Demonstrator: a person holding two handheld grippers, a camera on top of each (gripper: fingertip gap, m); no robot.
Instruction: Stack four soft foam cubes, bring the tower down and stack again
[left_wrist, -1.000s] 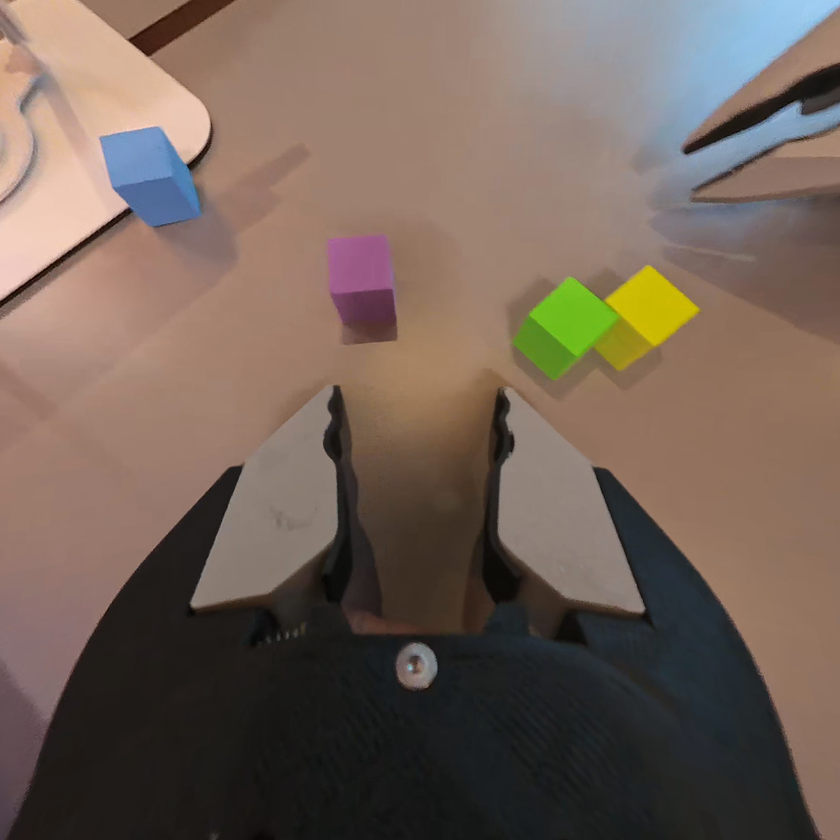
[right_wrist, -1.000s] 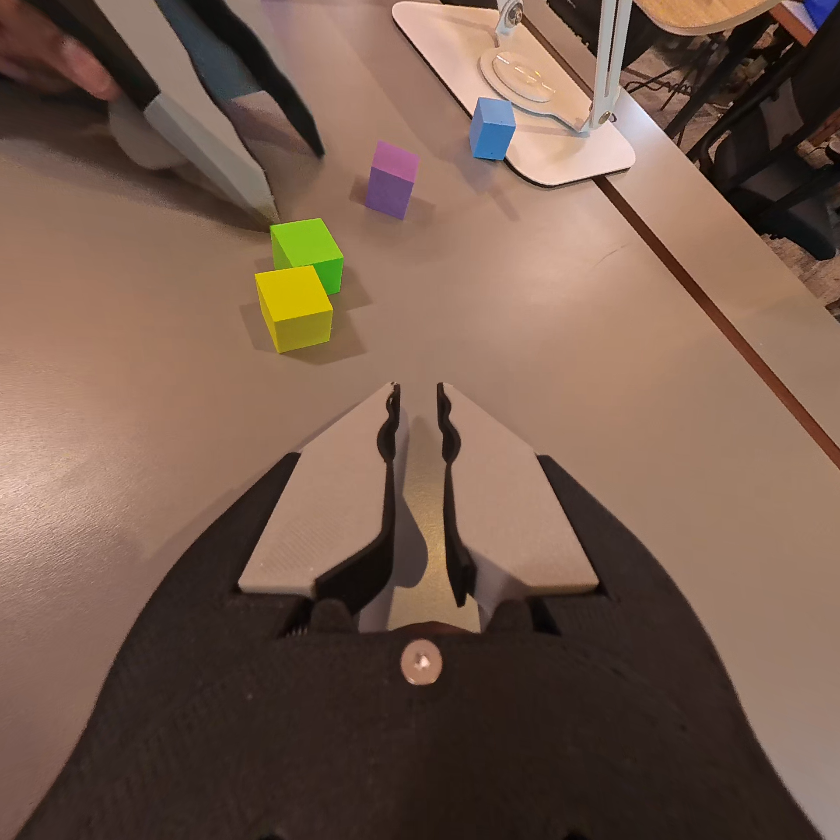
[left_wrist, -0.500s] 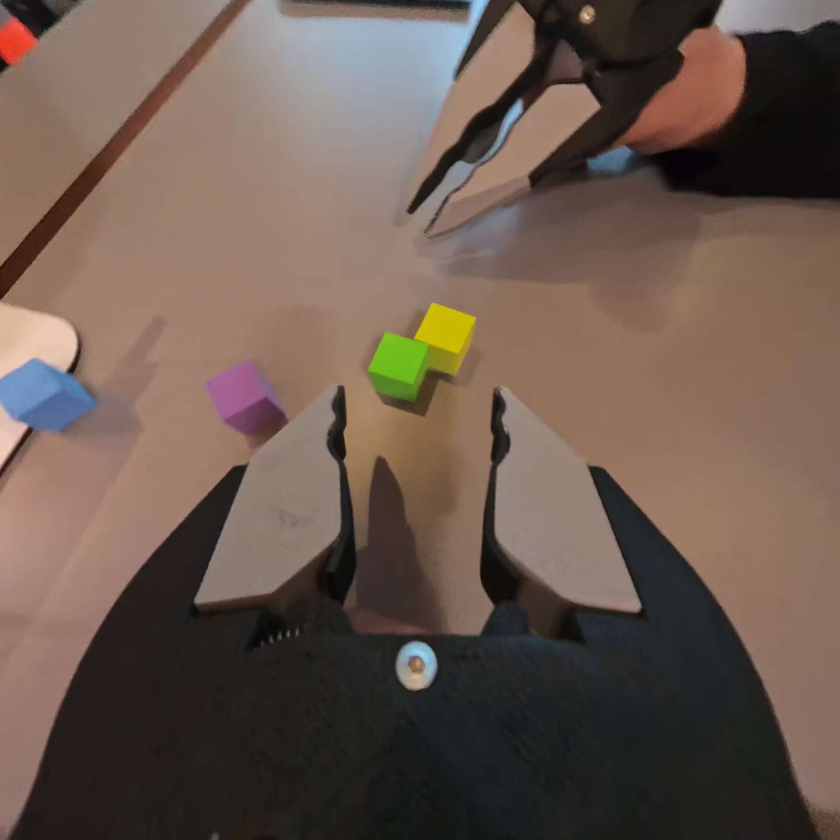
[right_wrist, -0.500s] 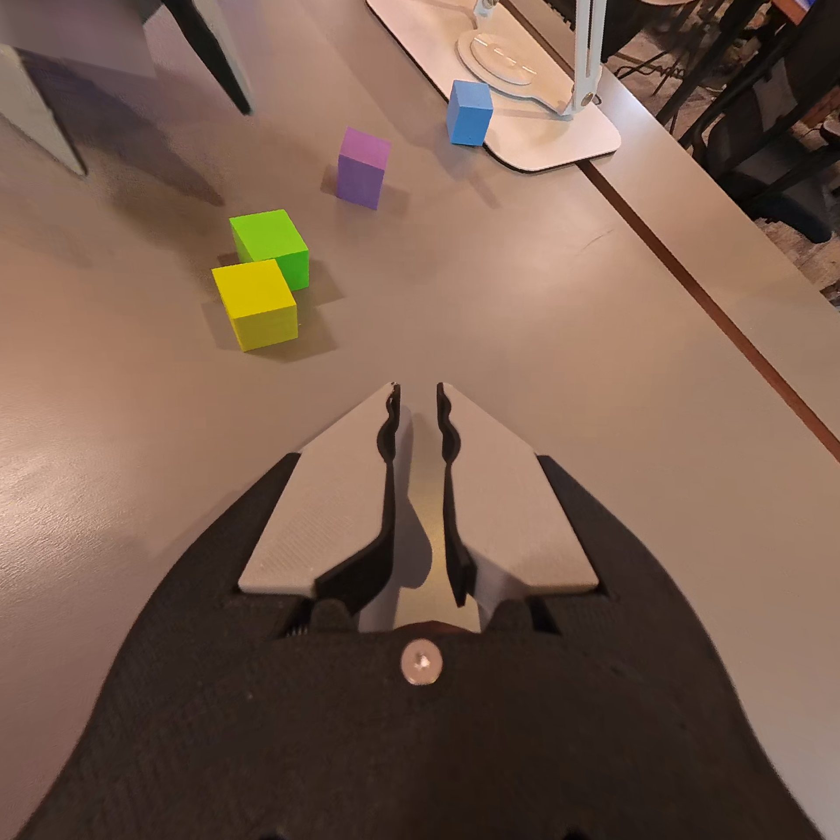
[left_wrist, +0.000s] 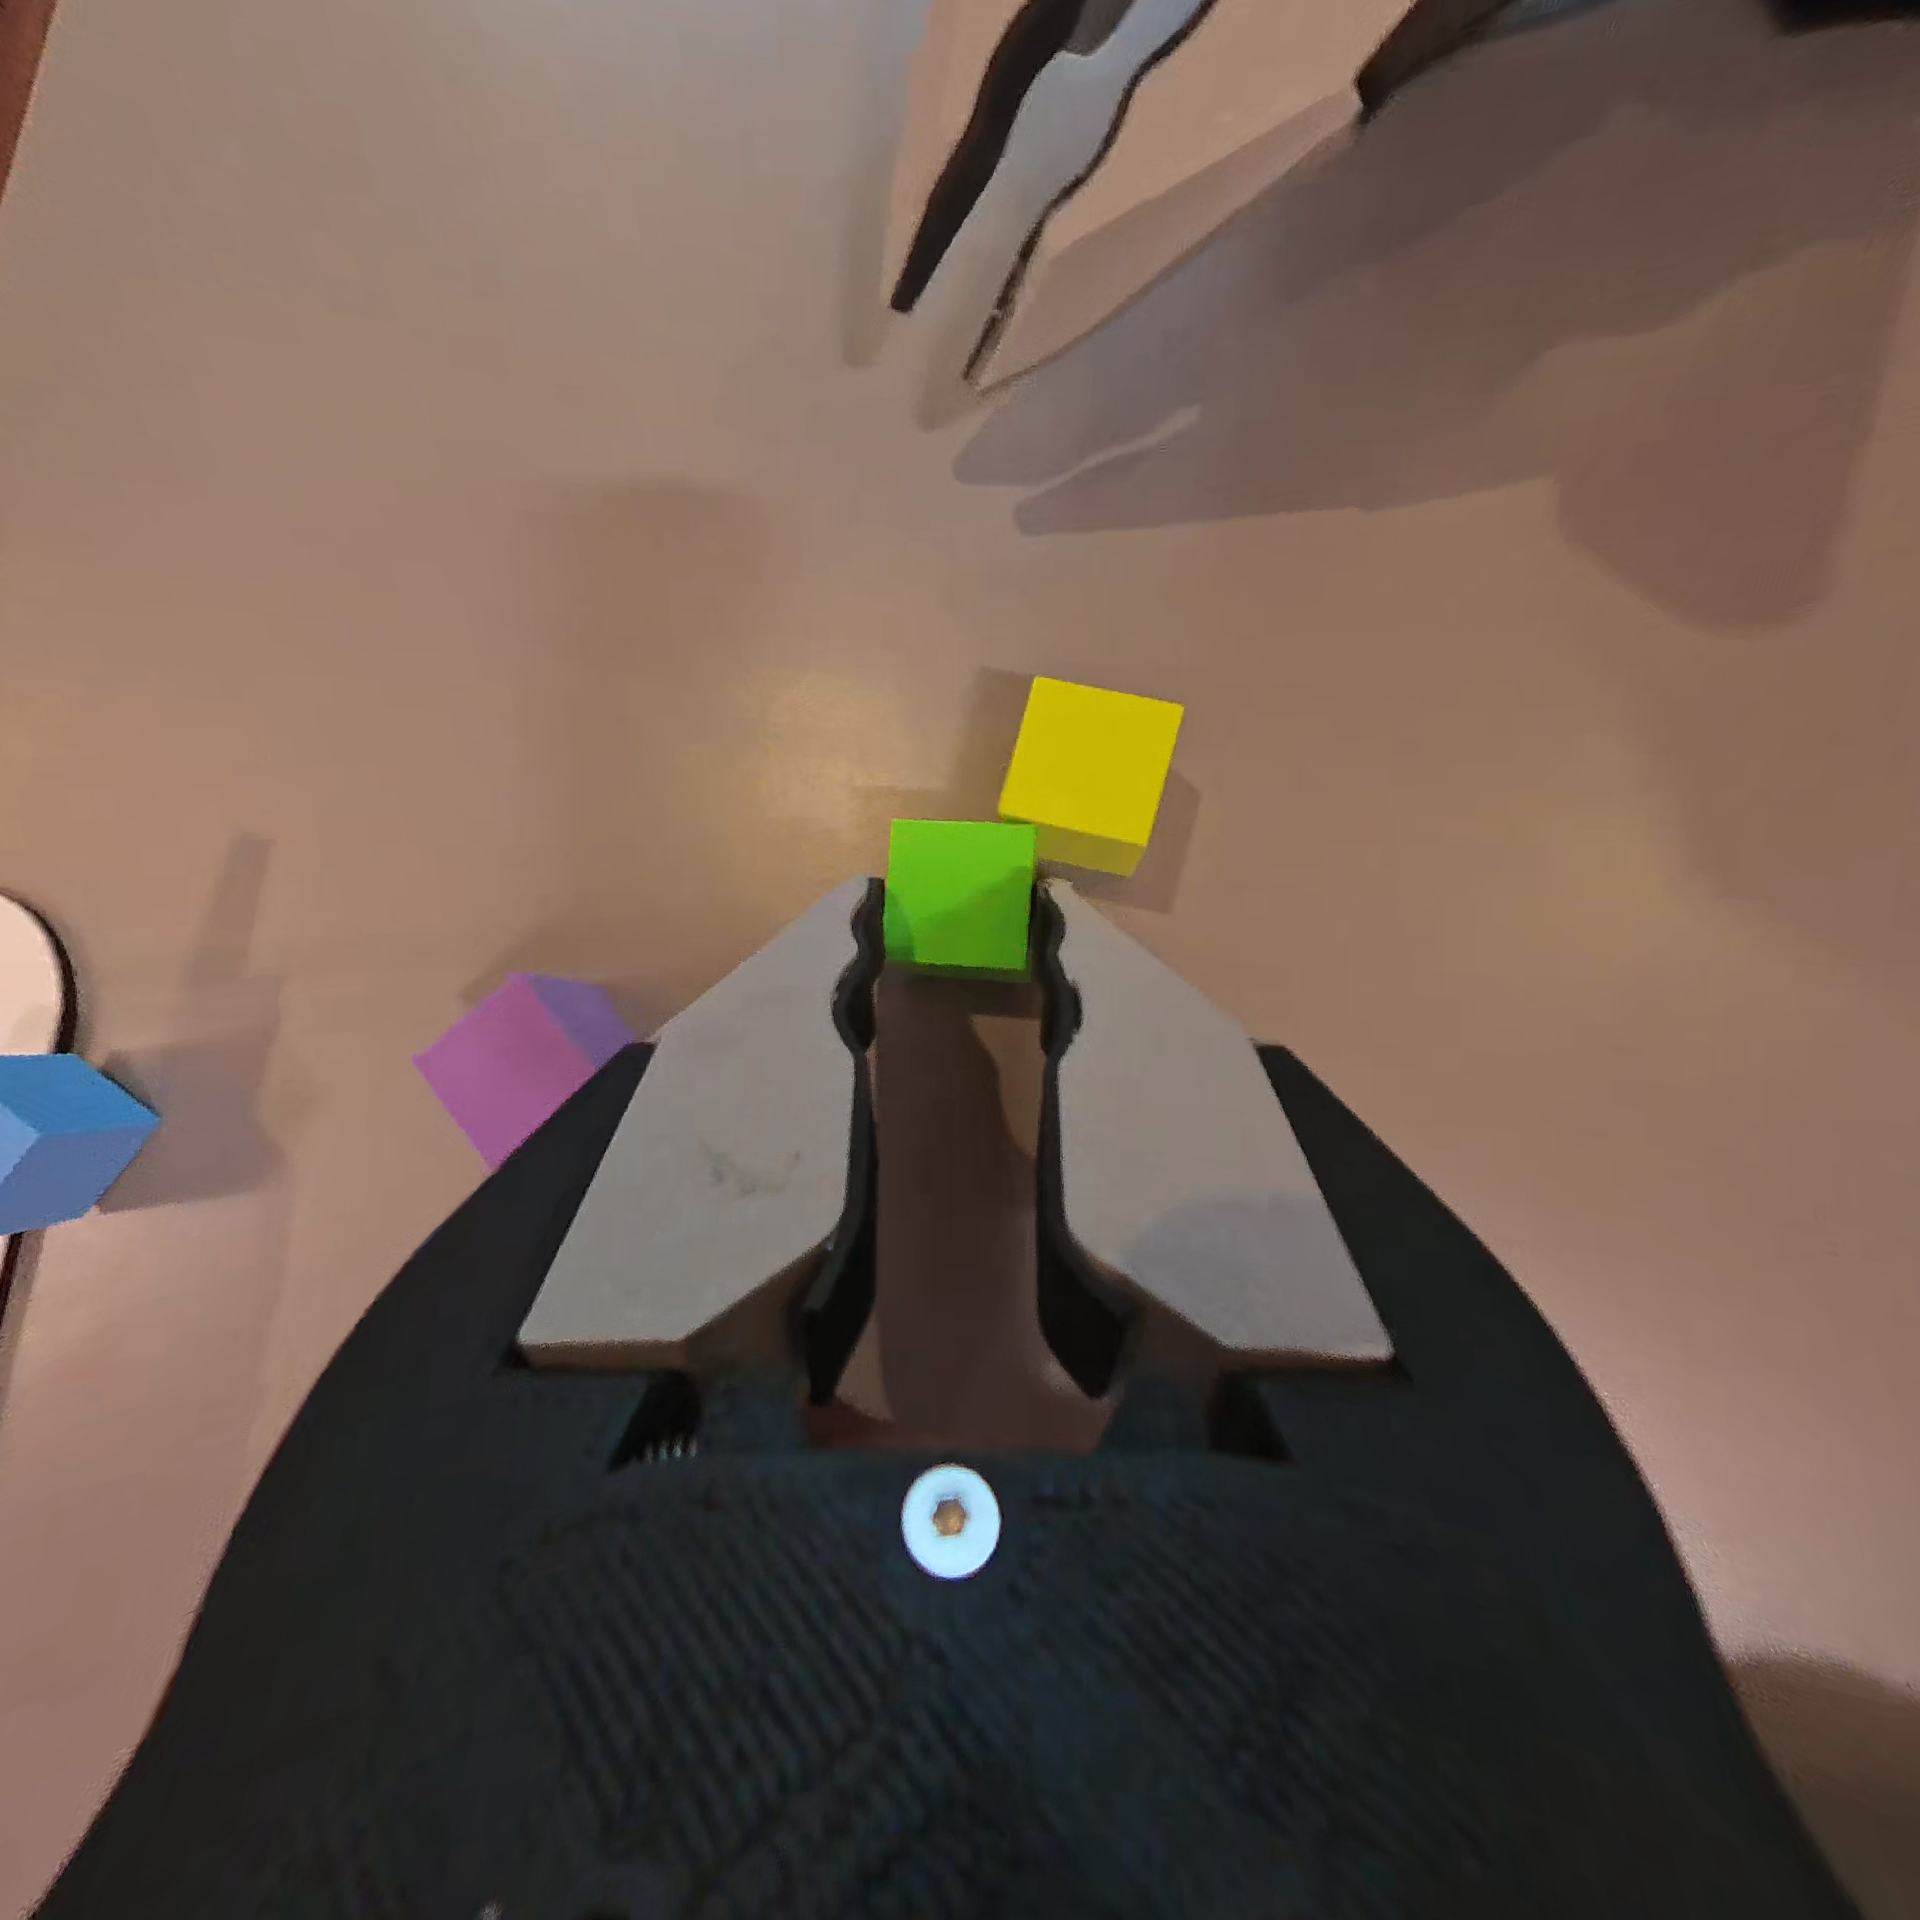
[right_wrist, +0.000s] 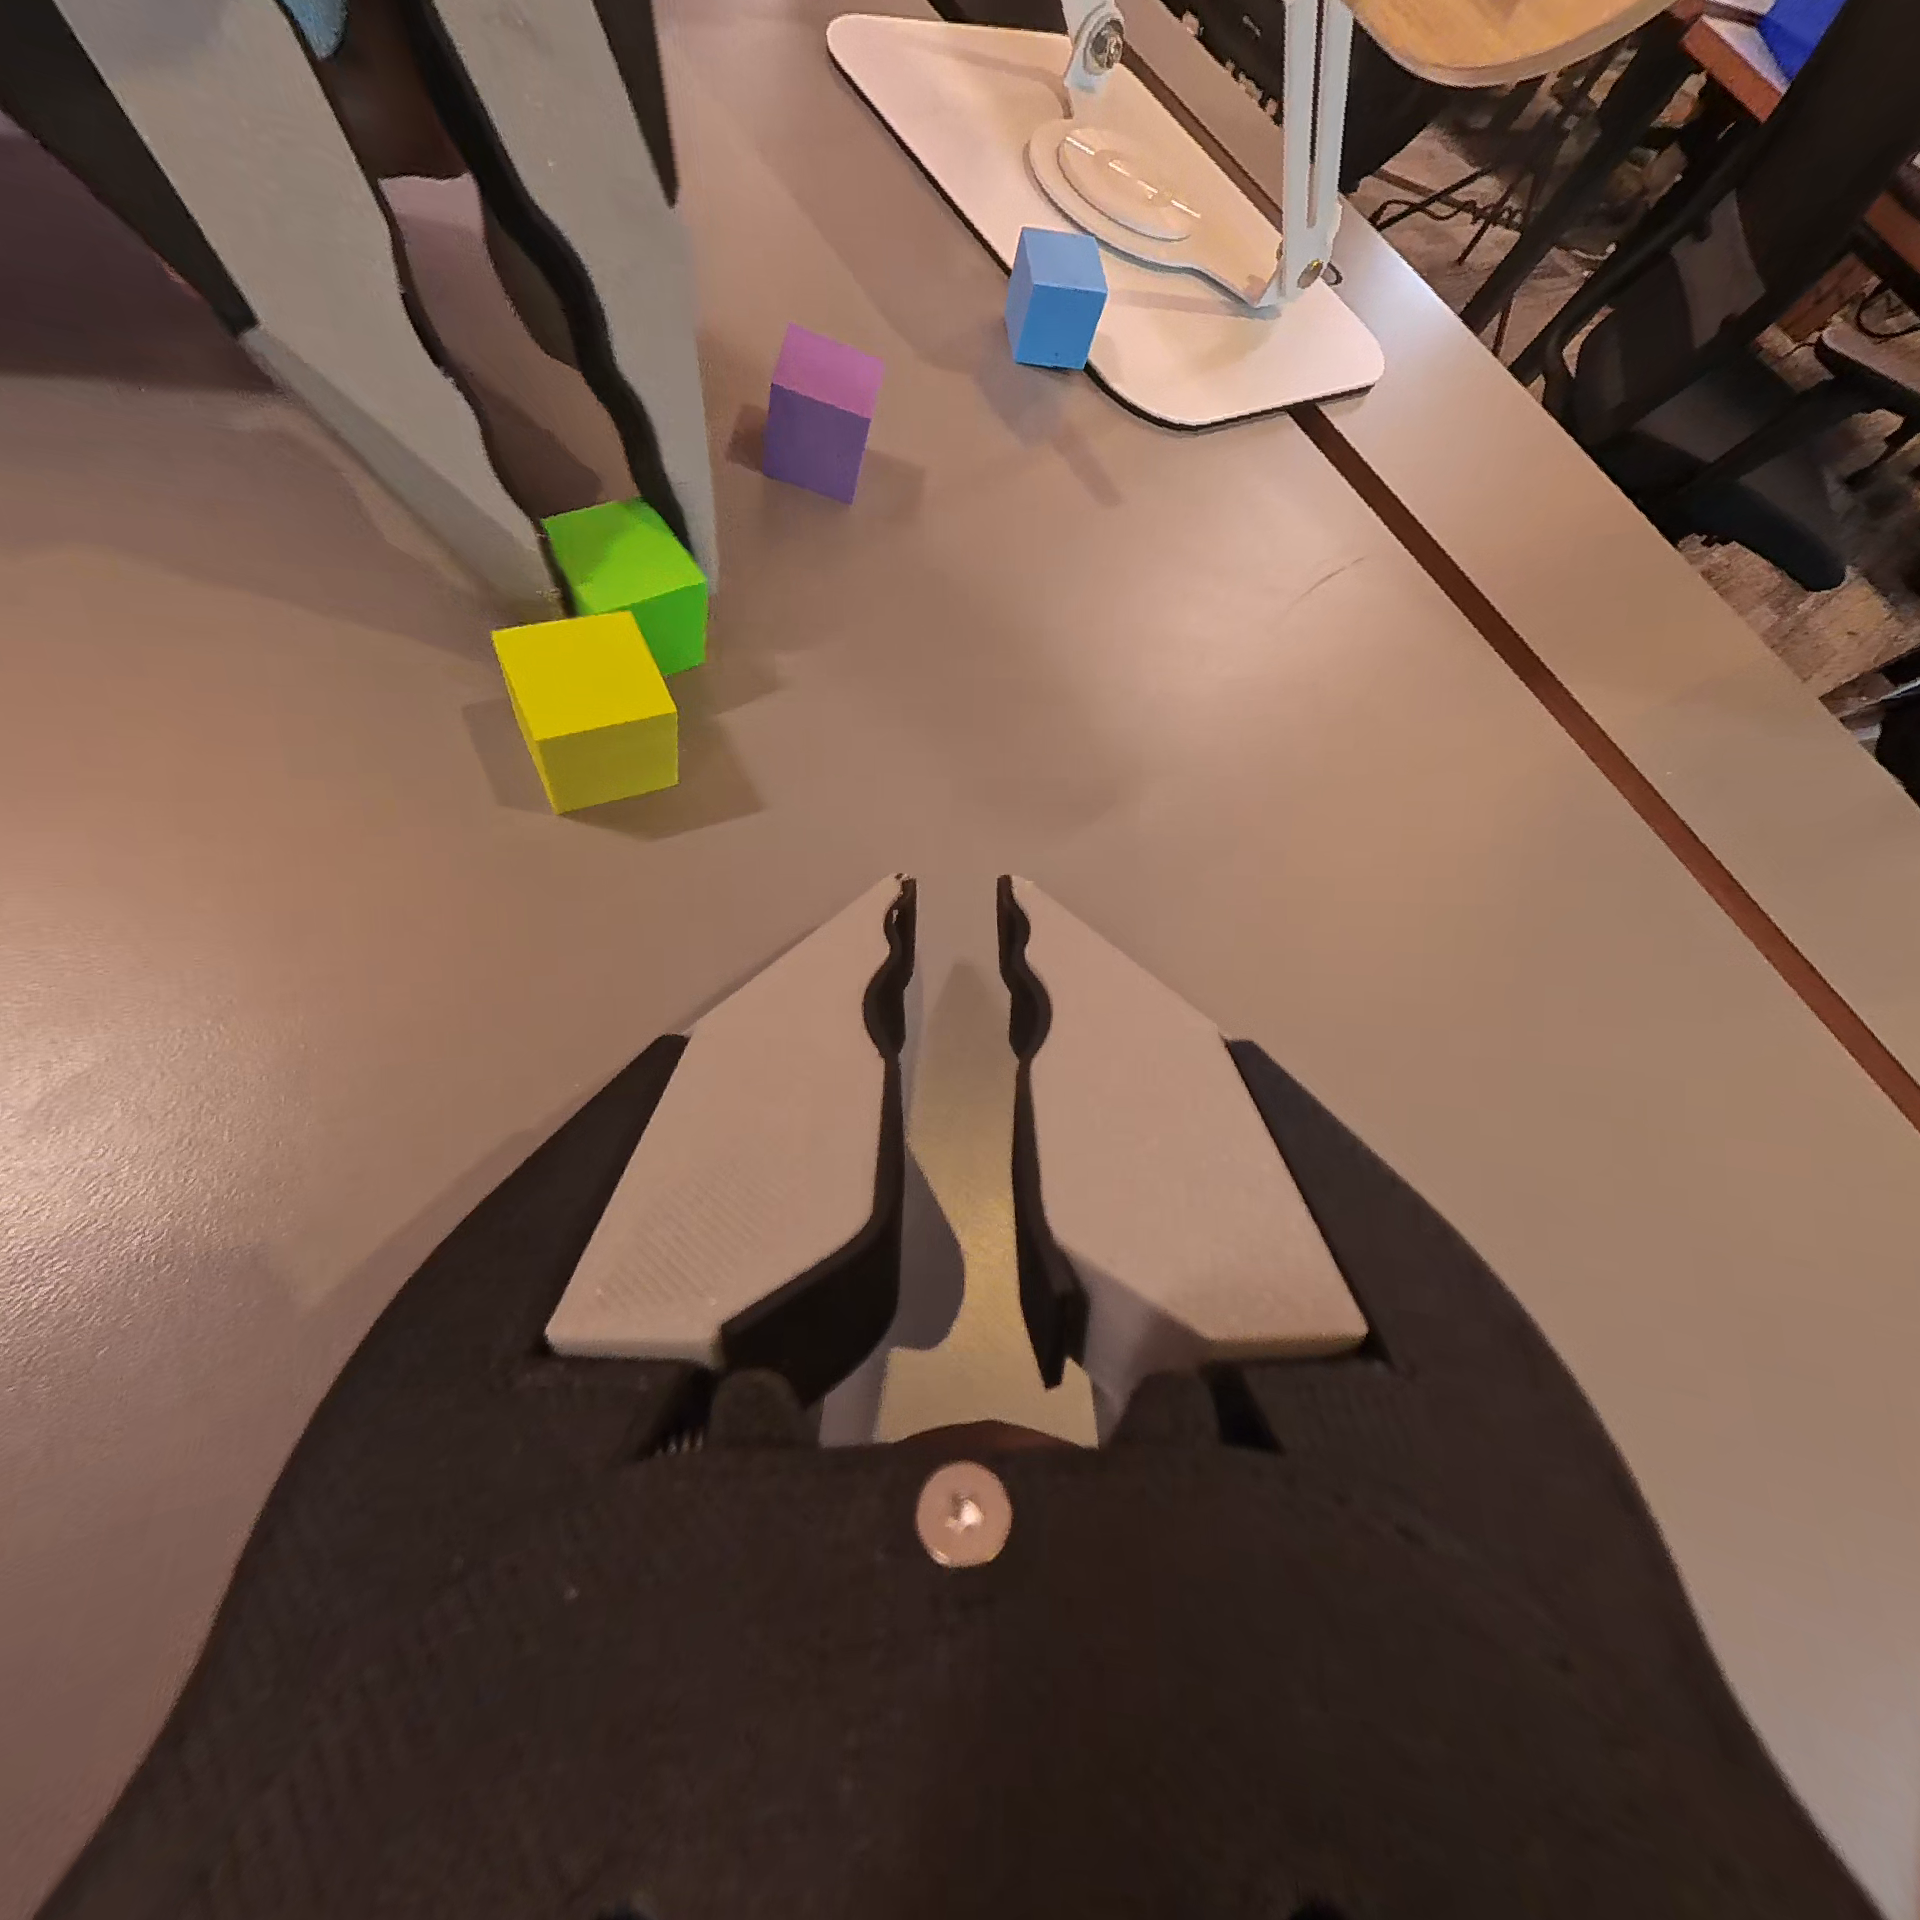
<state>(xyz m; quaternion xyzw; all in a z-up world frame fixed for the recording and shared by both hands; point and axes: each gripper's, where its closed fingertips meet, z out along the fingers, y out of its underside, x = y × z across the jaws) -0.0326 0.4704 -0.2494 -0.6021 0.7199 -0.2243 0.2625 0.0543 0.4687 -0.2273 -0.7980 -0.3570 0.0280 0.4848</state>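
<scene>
We find the small bright-green foam cube (left_wrist: 958, 902) resting on the grey-brown matte tabletop (left_wrist: 416, 520), between the two fingertips of the left gripper (left_wrist: 958, 902). Both grey fingertips sit against the cube's opposite side faces, so we read this tool as clamped on the green cube; the cube's underside appears level with the table, and we cannot tell whether it is lifted. In the right wrist view the same gripper (right_wrist: 623, 540) stands nearly vertical over the cube (right_wrist: 634, 582).

The yellow foam cube (left_wrist: 1091, 769) lies just beyond the green one, touching it at a corner. The purple foam block (left_wrist: 509, 1060) stands to the left, partly hidden by the gripper body in the left wrist view. The blue foam cube (left_wrist: 62, 1138) sits farther left, at the edge of the flat white rounded stand base (right_wrist: 1195, 312), which carries a white upright arm (right_wrist: 1304, 135).

We see the right gripper (right_wrist: 956, 894) holding nothing, poised above bare tabletop well apart from all four cubes, its jaws parted by a narrow gap. In the left wrist view it (left_wrist: 956, 312) appears blurred at the top.
</scene>
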